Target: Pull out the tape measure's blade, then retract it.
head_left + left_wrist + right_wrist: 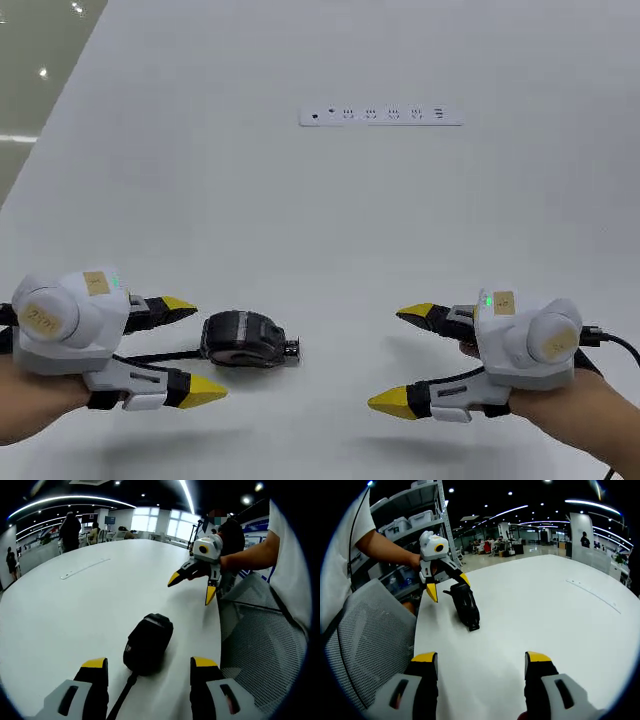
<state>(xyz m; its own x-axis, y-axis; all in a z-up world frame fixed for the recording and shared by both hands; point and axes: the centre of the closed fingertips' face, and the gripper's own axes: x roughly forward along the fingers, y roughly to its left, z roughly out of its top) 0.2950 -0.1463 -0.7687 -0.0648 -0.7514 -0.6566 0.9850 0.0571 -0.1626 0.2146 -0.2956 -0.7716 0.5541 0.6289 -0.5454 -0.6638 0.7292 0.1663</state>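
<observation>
White desk. Left tongs: yellow tips, spread wide, empty; tan stickers illegible. Black tape measure: lying on desk at left tongs' tips, hook end rightward, no brand legible. White power strip: far side. Right tongs: spread wide, empty, well apart.

White table, power strip, ceiling lights

The head view looks down at the desk, while both gripper views face each other low across it, sharing the tape.
</observation>
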